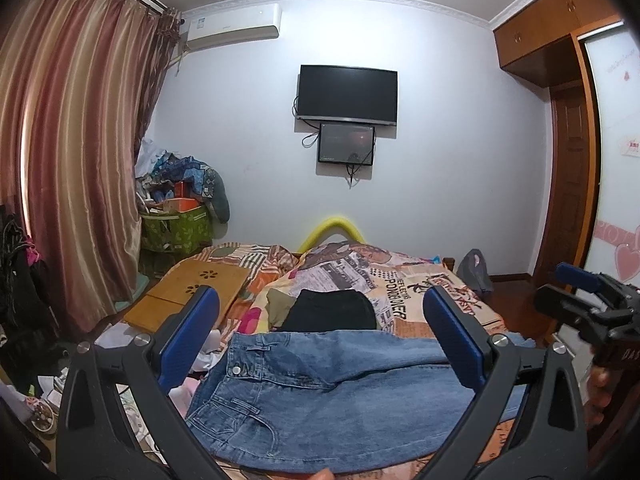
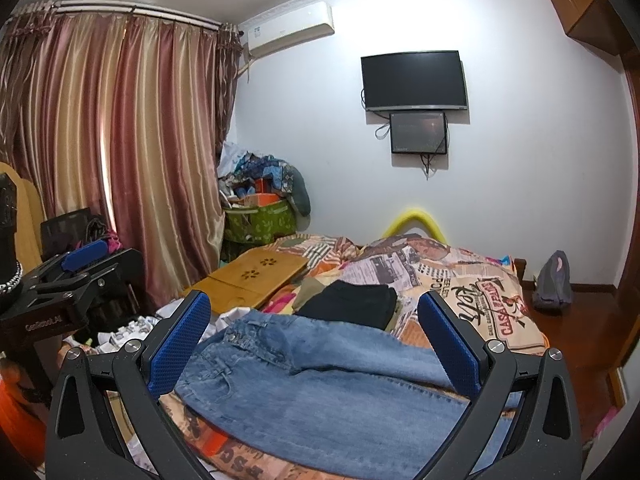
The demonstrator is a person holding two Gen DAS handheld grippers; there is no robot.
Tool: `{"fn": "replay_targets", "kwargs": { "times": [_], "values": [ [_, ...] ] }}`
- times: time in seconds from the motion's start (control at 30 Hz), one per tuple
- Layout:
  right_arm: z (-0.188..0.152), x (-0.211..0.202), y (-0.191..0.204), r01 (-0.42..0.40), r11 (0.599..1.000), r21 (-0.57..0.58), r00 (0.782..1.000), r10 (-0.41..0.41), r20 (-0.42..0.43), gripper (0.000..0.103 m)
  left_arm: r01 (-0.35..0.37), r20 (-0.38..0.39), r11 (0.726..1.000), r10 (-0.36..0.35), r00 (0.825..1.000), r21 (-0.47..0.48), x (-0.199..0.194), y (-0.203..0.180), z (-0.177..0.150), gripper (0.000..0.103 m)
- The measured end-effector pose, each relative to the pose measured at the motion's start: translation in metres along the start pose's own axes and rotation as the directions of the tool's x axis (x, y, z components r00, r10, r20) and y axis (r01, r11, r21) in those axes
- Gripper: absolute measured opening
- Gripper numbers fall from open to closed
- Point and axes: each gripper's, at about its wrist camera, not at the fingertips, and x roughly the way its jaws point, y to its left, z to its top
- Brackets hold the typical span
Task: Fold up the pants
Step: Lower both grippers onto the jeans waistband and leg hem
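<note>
Jeans [image 1: 332, 392] lie spread flat across the near end of the bed [image 1: 416, 280], waistband to the left, probably laid out for folding. Left gripper [image 1: 320, 340] and right gripper [image 2: 316, 344] both hover above, fingers wide apart, holding nothing.

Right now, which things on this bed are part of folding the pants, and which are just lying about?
For the job:
- blue jeans, spread flat on the bed
- left gripper, open
- right gripper, open

Lying about:
- black folded garment beyond the jeans
- wooden lap tray
- printed bedspread
</note>
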Motion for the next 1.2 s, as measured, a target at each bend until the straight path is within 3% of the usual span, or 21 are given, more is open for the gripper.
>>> {"fn": "replay_targets", "kwargs": {
  "times": [0.33,0.57,0.7,0.83,1.0,1.2],
  "values": [
    [-0.015,0.044,-0.066,0.118,0.992,0.05,0.986,-0.111,-0.124,0.103,-0.043,-0.086,0.999,0.044,0.995,0.02,0.084,0.035,-0.006,0.103],
    [-0.03,0.086,-0.115,0.228,0.973,0.031,0.946,-0.213,-0.245,0.103,-0.107,-0.243,0.994,0.106,0.964,0.01,0.182,0.077,-0.017,0.103],
    [-0.034,0.106,-0.134,0.256,0.966,0.017,0.925,-0.24,-0.295,0.103,-0.147,-0.321,0.989,0.148,0.936,0.026,0.239,0.098,-0.035,0.103],
    [-0.039,0.135,-0.151,0.266,0.964,0.002,0.908,-0.25,-0.336,0.103,-0.173,-0.417,0.984,0.173,0.893,0.038,0.294,0.12,-0.057,0.103],
    [-0.048,0.177,-0.168,0.223,0.975,0.019,0.896,-0.197,-0.397,0.103,-0.201,-0.513,0.979,0.181,0.839,0.018,0.357,0.147,-0.086,0.103],
    [-0.071,0.233,-0.181,0.182,0.983,-0.012,0.858,-0.164,-0.487,0.1,-0.182,-0.611,0.981,0.182,0.77,0.063,0.412,0.159,-0.123,0.092]
  ]
}}
